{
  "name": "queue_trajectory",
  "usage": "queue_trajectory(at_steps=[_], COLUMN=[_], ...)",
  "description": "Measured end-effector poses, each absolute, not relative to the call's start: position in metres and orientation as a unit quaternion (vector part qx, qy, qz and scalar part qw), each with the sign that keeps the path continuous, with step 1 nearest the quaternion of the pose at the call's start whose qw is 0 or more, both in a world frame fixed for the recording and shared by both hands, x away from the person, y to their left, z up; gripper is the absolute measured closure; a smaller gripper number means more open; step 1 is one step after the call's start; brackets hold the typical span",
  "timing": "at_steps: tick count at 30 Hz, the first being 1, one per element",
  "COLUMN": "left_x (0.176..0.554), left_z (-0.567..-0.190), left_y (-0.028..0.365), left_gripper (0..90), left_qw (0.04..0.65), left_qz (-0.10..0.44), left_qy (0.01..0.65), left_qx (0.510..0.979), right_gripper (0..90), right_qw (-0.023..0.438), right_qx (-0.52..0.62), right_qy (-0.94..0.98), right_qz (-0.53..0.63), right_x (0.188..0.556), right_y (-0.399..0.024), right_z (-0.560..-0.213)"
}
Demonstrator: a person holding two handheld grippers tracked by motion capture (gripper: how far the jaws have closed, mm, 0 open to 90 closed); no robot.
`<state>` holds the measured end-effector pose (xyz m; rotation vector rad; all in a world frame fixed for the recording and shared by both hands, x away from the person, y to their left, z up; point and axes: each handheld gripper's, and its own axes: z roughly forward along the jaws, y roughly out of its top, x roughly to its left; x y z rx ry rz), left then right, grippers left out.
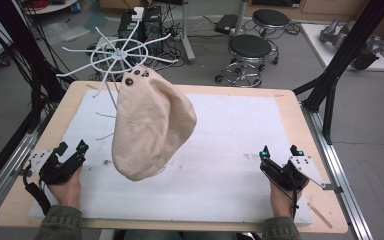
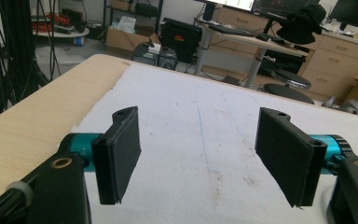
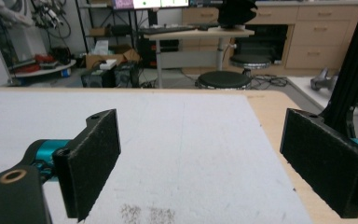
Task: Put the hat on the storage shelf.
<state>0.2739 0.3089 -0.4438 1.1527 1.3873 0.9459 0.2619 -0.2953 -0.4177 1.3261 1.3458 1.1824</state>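
While both grippers rest low at the near corners of the table, a cream cloth bag (image 1: 151,125) hangs over the left half of the white mat (image 1: 230,145), its top caught on a white wire rack (image 1: 122,52) with radiating spokes that stands at the table's far left edge. The bag bulges downward and to the left, its lower end hanging just above the mat; two dark eyelets show near its top. Whether the bottom touches the mat cannot be told.

To the left of the bag, near but apart from it, the left gripper (image 1: 71,148) sits on the mat's edge with its jaws spread wide and nothing between them; in the left gripper view (image 2: 205,158) only bare mat lies in the gap. Well apart on the other side, the right gripper (image 1: 279,152) is likewise splayed and empty, and the right gripper view (image 3: 200,163) shows plain mat with a few dark smudges between its pads. A hand wraps each handle, with olive sleeves at the bottom edge.

The mat covers most of a light wooden table (image 1: 292,107). Beyond it stand two black round stools (image 1: 250,47) on a grey floor amid cables.
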Motion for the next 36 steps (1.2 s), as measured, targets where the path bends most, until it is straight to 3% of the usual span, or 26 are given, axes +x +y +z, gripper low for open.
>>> queue_trajectory(at_steps=[5,36], left_x=[0.2739,0.2736], left_z=[-0.4444,-0.4451], left_y=[0.3097,0.3088], left_gripper=[31.1,31.1], left_qw=[0.523,0.52], left_qz=[0.396,0.395], left_qy=[0.581,0.581], left_qx=[0.482,0.487], right_gripper=[11.0,11.1], right_qw=[0.426,0.434], right_qx=[0.548,0.545], right_qy=[0.549,0.543], right_qz=[0.466,0.468], right_x=[0.2664,0.2643], right_y=[-0.2921,-0.2915], right_z=[-0.427,-0.4263])
